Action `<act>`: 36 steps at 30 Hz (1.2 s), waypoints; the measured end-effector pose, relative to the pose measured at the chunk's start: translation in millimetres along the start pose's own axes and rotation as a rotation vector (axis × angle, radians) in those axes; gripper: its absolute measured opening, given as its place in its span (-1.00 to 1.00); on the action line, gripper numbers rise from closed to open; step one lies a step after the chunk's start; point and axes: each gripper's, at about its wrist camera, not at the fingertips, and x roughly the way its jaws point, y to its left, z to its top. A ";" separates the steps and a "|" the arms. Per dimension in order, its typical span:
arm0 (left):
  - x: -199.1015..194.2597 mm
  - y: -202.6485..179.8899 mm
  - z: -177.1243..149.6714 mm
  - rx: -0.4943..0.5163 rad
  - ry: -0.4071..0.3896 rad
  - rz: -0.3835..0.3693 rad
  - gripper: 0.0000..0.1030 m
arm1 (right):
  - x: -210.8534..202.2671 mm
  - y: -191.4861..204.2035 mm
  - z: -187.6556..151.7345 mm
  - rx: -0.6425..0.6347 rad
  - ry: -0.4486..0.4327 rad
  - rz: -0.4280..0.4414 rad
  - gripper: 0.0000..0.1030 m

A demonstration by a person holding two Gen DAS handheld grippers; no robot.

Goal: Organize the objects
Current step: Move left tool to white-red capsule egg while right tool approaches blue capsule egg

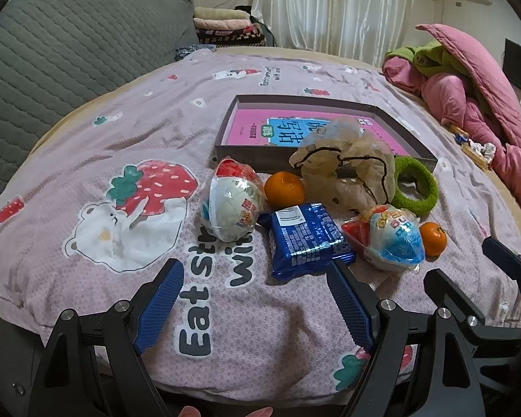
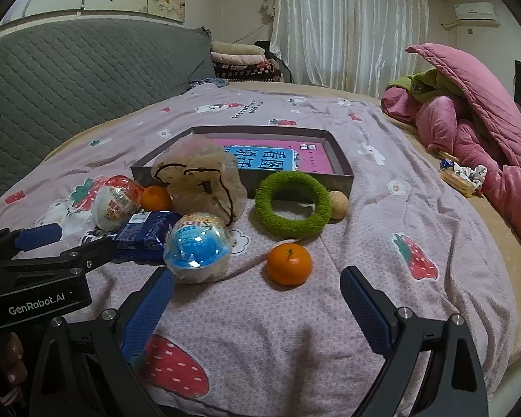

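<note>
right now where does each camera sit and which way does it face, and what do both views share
Left wrist: sits on the left gripper, looking forward and down over the pink printed bedspread at the blue foil snack packet; its own open blue-padded fingers show, the right gripper at the right edge.
Right wrist: sits on the right gripper, facing the orange mandarin and green fuzzy ring; its open fingers show, the left gripper at left.
Shared: the dark shallow box with a pink booklet, ring, packet, mandarins.

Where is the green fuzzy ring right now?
The green ring lies on the bedspread in front of the box's right corner, between the mesh bag and a small tan ball.
</note>
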 end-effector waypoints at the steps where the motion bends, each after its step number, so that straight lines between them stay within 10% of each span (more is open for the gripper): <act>1: -0.5 0.5 0.3 0.000 -0.001 0.000 0.65 | 0.2 1.3 -0.2 -0.002 0.000 0.000 0.88; 36: 18.2 37.9 20.2 -0.055 0.019 0.033 0.65 | 24.7 23.6 17.7 -0.022 0.018 0.013 0.88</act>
